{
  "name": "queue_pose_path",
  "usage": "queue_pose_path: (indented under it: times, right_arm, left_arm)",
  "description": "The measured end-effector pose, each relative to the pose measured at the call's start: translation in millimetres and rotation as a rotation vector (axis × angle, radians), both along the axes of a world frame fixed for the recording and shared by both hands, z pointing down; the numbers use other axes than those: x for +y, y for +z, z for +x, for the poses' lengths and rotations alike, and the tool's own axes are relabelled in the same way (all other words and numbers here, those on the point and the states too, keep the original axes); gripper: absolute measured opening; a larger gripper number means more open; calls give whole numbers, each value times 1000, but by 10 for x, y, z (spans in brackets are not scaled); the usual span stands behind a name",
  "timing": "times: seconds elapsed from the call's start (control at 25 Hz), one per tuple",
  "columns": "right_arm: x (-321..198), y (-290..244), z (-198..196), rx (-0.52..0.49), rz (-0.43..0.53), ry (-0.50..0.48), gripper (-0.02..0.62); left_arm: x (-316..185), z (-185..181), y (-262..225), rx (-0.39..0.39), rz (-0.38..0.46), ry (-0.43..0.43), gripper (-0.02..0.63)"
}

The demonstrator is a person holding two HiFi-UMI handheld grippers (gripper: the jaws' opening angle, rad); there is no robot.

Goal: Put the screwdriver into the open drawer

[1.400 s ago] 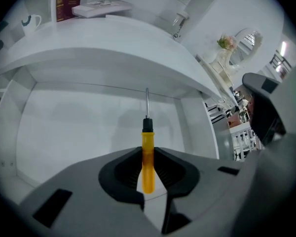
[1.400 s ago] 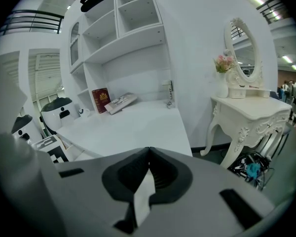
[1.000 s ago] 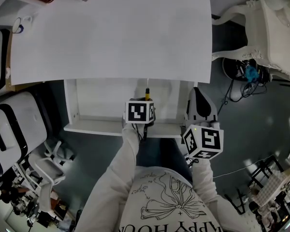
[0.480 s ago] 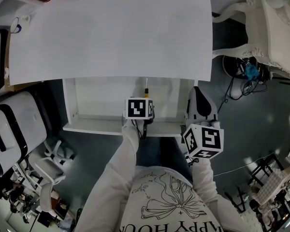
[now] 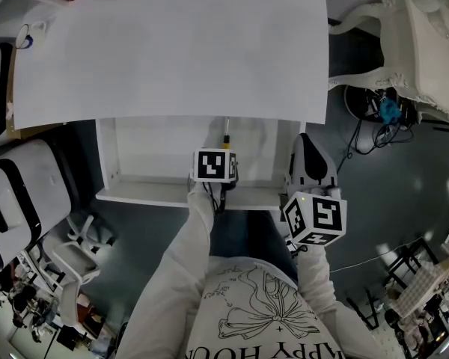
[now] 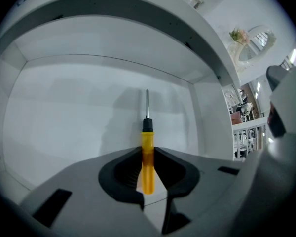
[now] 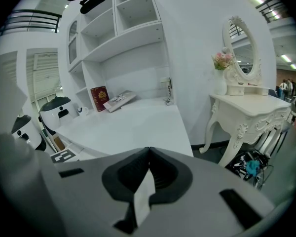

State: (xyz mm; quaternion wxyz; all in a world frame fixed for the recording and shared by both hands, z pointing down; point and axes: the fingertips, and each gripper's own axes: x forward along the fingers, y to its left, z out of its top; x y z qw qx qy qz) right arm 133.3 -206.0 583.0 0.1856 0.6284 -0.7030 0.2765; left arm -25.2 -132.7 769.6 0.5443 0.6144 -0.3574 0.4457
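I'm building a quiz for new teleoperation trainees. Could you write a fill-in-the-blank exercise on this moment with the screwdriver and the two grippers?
1. The left gripper is shut on the screwdriver by its ____, not its metal shaft.
2. The screwdriver's shaft points into the open white ____ under the desk.
3. Between its shut jaws, the right gripper holds ____.

Missing words: handle; drawer; nothing.
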Motion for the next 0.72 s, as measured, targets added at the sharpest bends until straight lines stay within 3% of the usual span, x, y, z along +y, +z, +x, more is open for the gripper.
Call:
queue_pose_path:
  times: [0.28, 0.44, 0.72]
  right_arm:
    - [26, -51, 21, -7, 7, 0, 3]
    - [41, -83, 35, -10, 15, 0, 3]
    - [48, -237, -7, -13, 43, -15, 3]
  left_arm:
    - [7, 15, -23, 11, 11, -7, 81]
    - [13, 53, -51, 29, 17, -18, 137]
    - [2, 29, -265, 44, 57, -36, 140]
